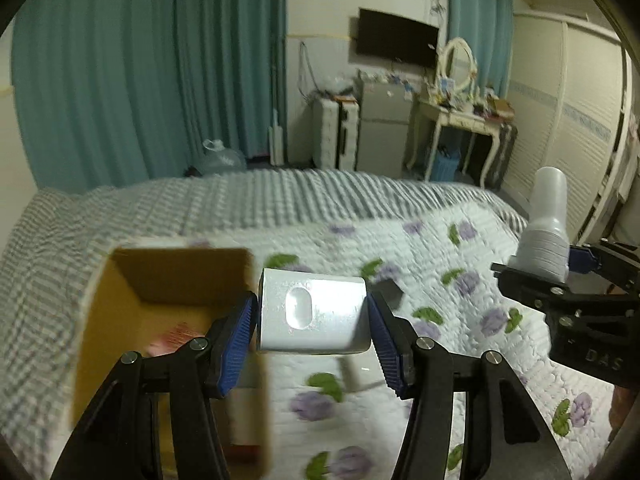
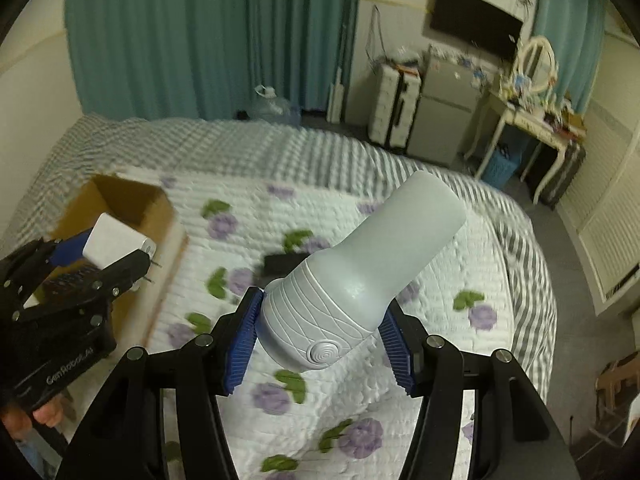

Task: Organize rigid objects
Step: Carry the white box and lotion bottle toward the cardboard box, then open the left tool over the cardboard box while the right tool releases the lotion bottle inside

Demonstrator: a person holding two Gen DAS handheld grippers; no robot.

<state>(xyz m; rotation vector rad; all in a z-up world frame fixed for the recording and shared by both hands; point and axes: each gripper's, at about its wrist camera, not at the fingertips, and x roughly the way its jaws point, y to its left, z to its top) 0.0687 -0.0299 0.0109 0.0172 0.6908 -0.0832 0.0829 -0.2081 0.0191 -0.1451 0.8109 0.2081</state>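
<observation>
My left gripper (image 1: 312, 320) is shut on a white power adapter (image 1: 312, 316) with an oval recess, held above the bed just right of an open cardboard box (image 1: 120, 320). It also shows in the right wrist view (image 2: 116, 246), prongs pointing right, over the box (image 2: 132, 200). My right gripper (image 2: 320, 332) is shut on a pale grey handheld device (image 2: 360, 276) with a ribbed base, a round button and a frosted cap, tilted up to the right. In the left wrist view the device (image 1: 546, 232) stands upright in the right gripper (image 1: 536, 272).
A small black block (image 2: 284, 264) lies on the floral quilt (image 2: 360, 380), also seen in the left wrist view (image 1: 390, 294). Something red lies inside the box (image 1: 176, 338). Beyond the bed stand teal curtains, a water jug, a fridge, a dressing table and wardrobes.
</observation>
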